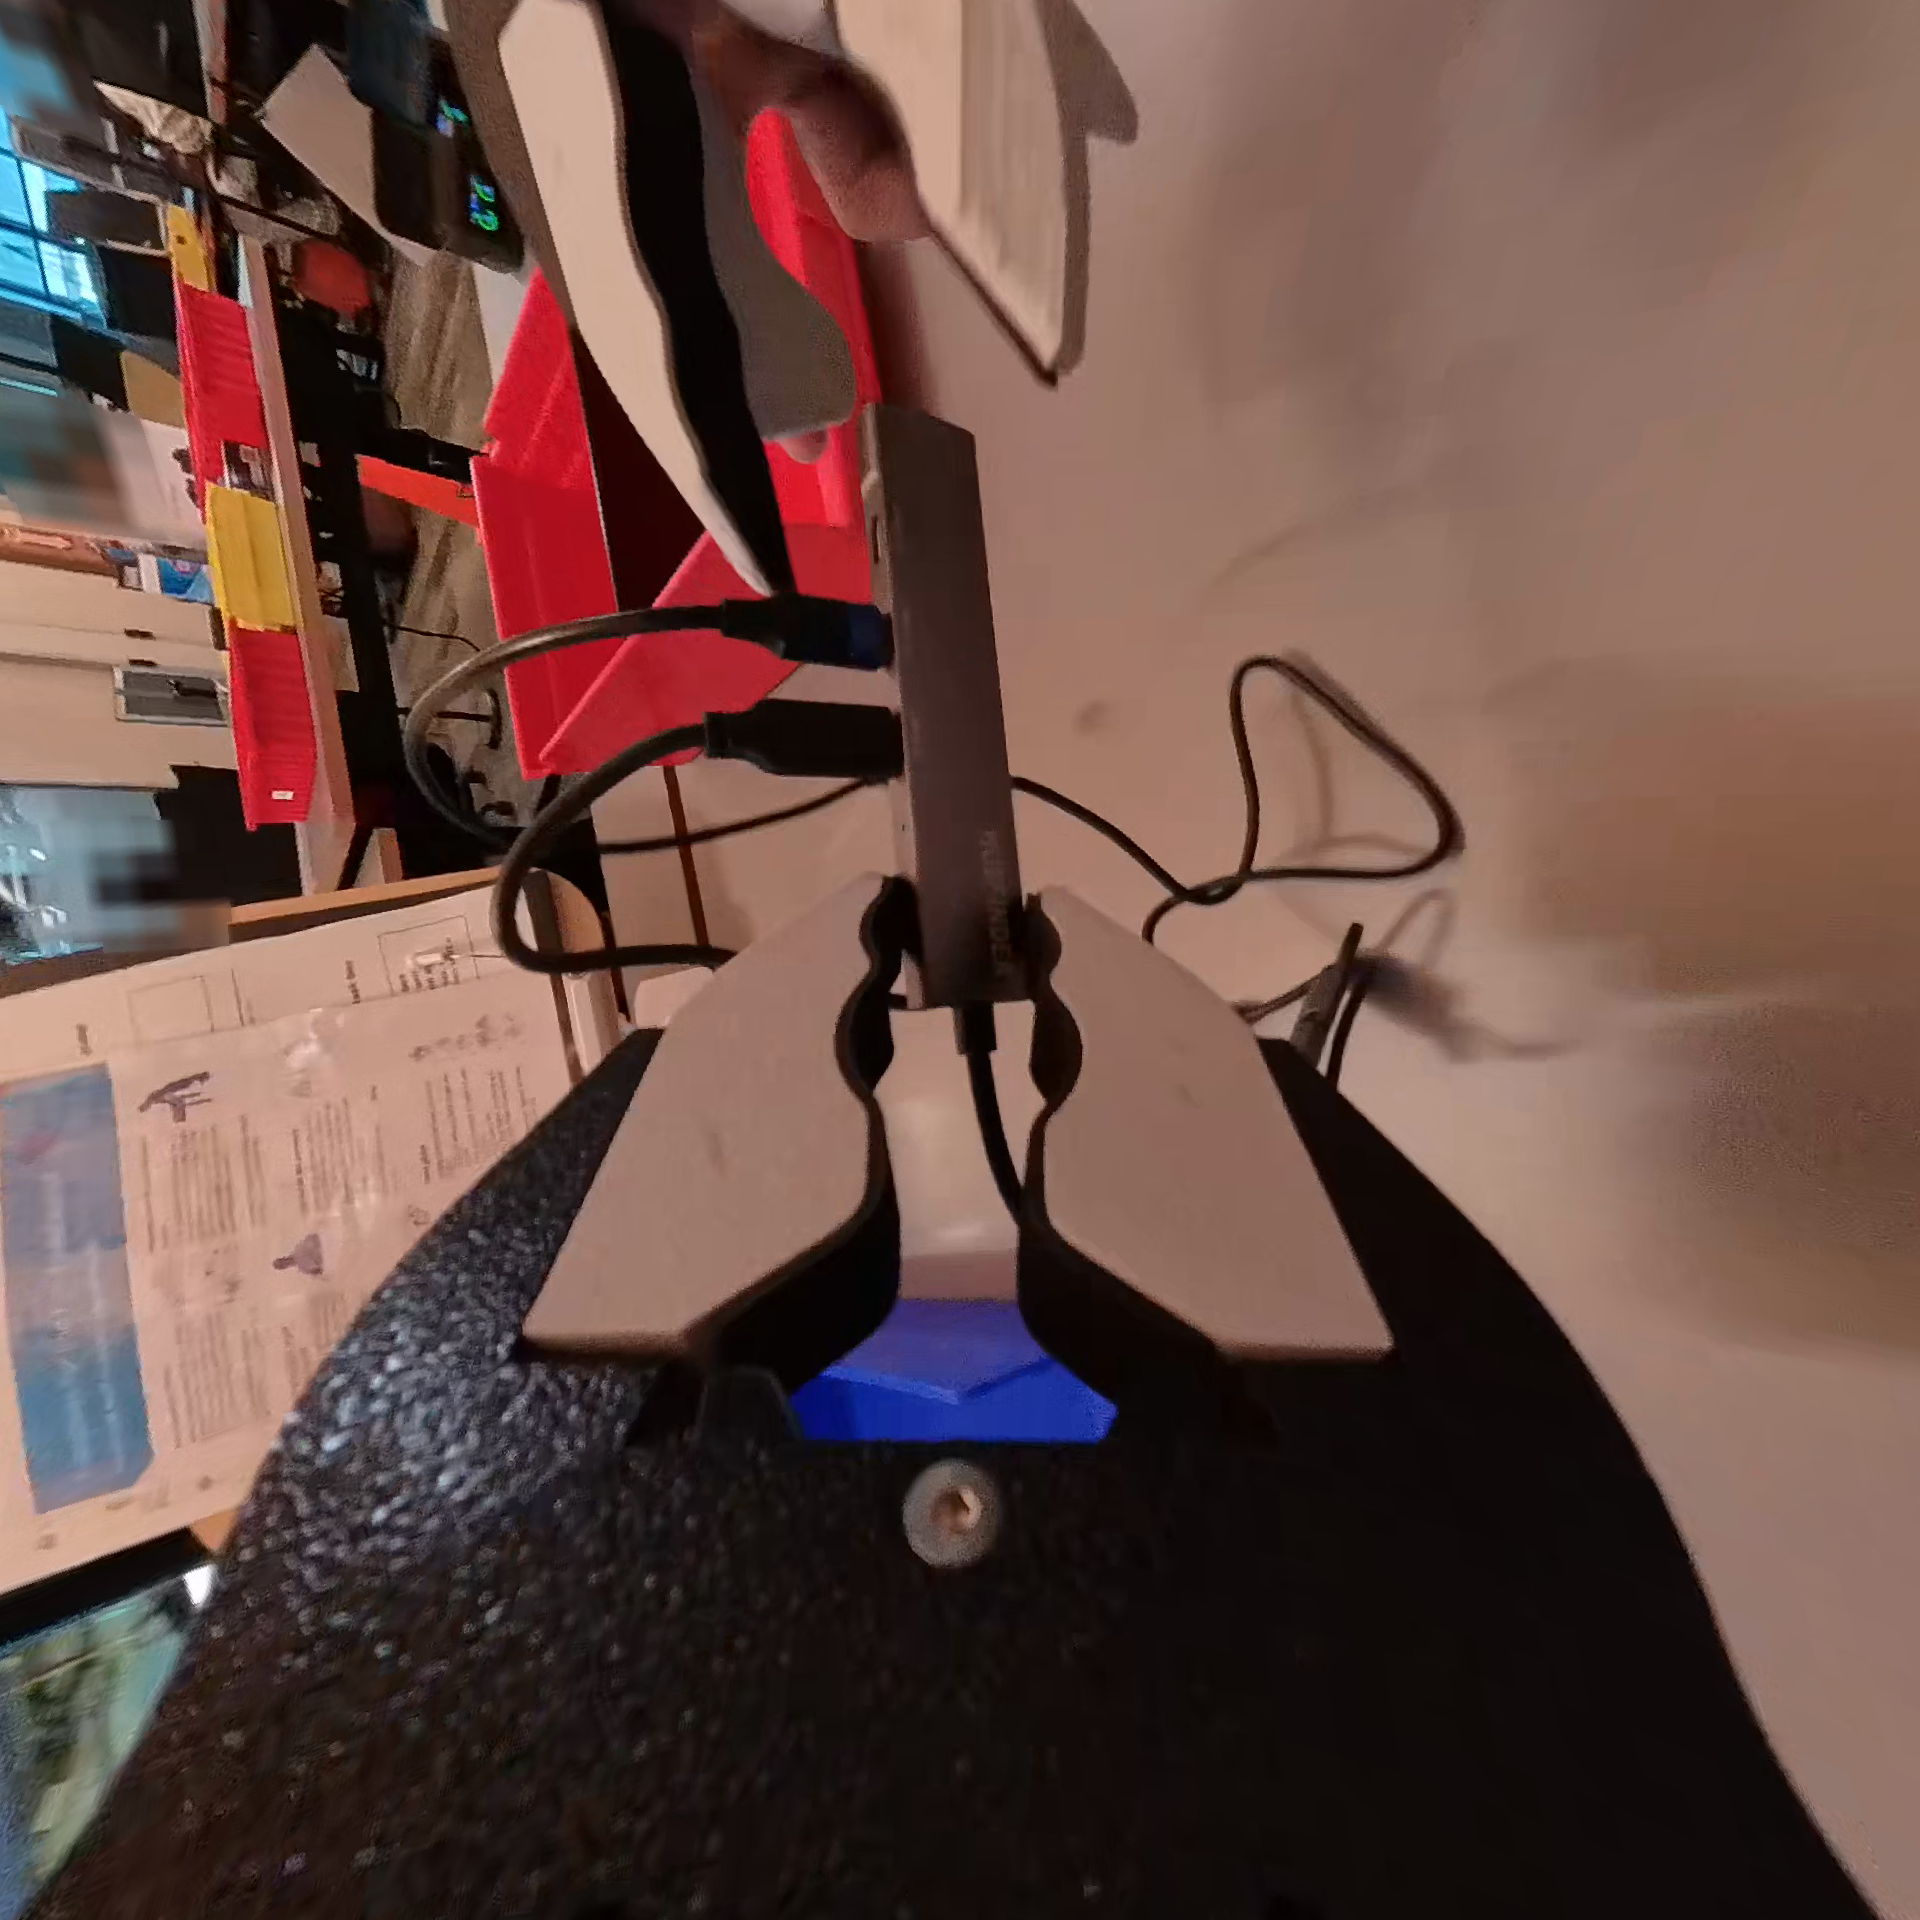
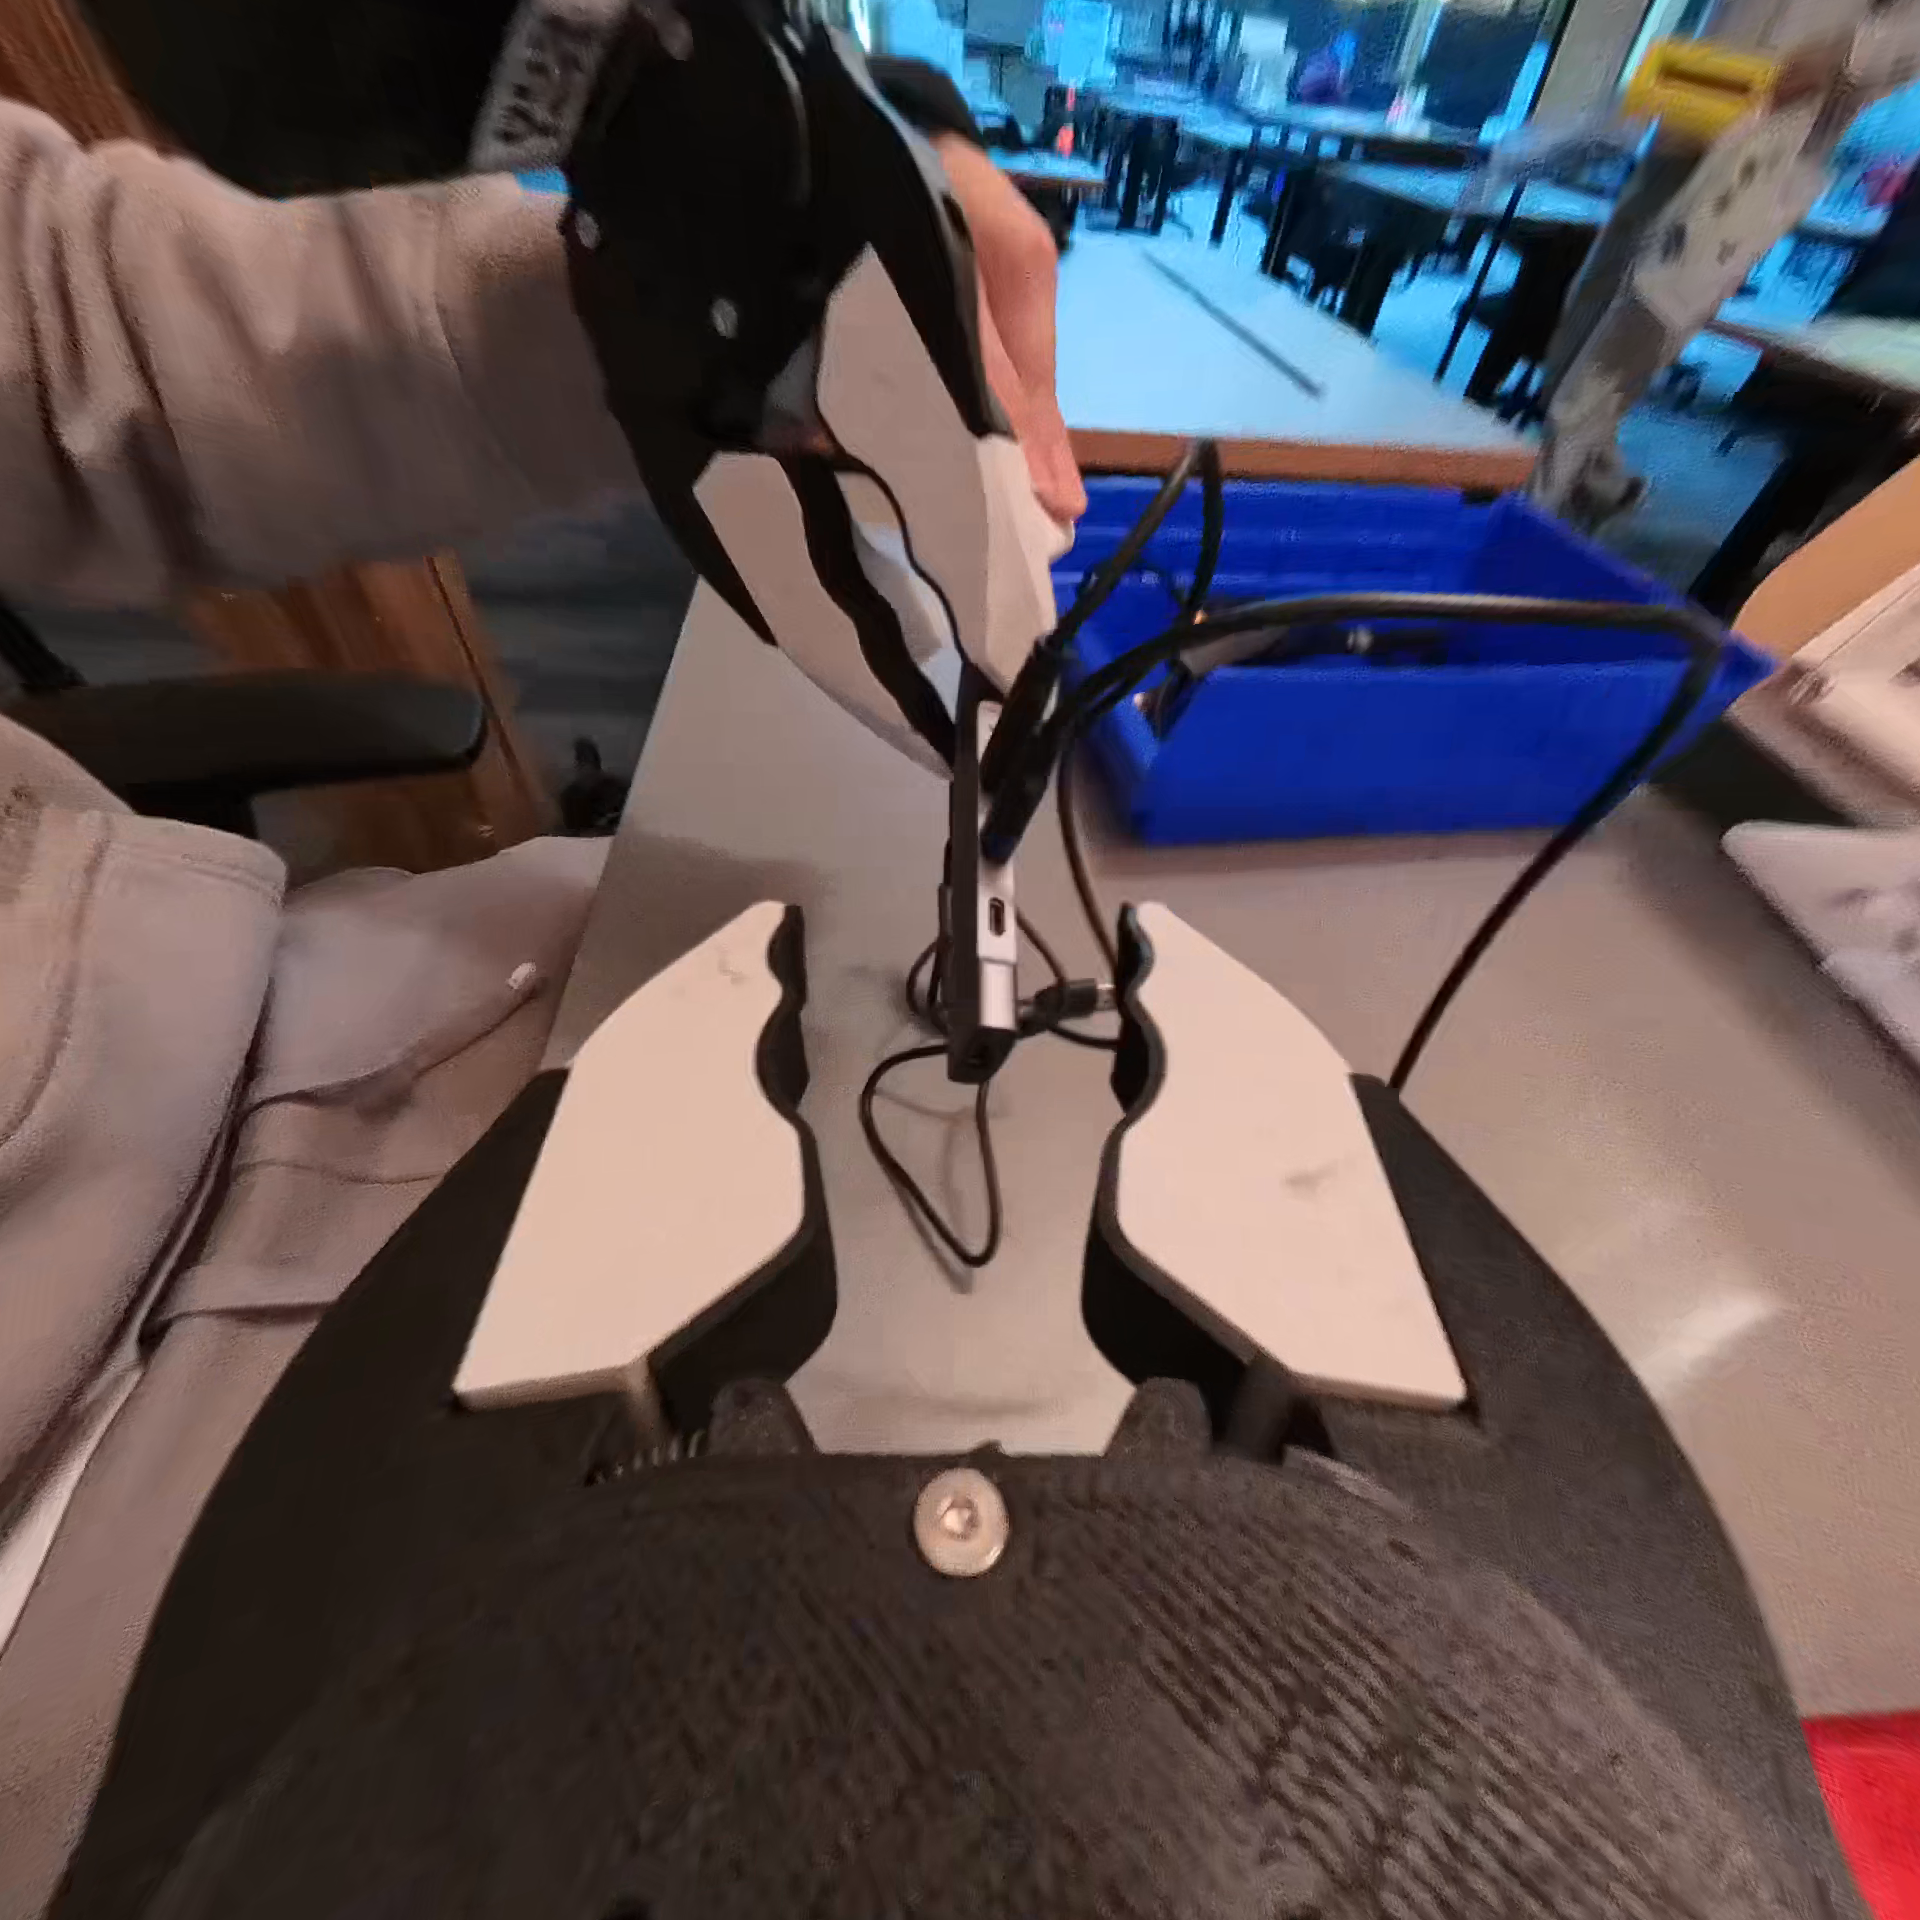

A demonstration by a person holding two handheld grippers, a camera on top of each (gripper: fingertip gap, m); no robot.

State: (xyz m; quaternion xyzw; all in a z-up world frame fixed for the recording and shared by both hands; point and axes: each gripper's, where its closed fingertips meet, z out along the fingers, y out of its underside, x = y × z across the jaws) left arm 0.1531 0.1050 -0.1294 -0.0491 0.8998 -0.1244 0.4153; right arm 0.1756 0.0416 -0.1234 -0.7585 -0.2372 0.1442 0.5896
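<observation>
My left gripper (image 1: 961,920) is shut on one end of a slim grey USB hub (image 1: 940,675) and holds it above the pale table (image 1: 1455,416). Two black plugs (image 1: 810,686) sit in the hub's side, and their cables curve away left. In the right wrist view the hub (image 2: 992,935) hangs from the left gripper (image 2: 966,727), its lower end level with my right gripper (image 2: 961,982). The right gripper is open and empty, with the hub between its fingertips and touching neither. One of its fingers (image 1: 623,312) shows beside the hub's far end.
A blue bin (image 2: 1403,748) with cables stands behind the hub. A red bin (image 1: 561,540) lies beyond it in the left wrist view. A thin black cable (image 2: 914,1164) loops on the table and a thick one (image 2: 1558,623) arcs right. Printed sheets (image 1: 260,1195) lie at the left. A person's sleeve (image 2: 260,364) is close. Tip to tip, the grippers are about 7 centimeters apart.
</observation>
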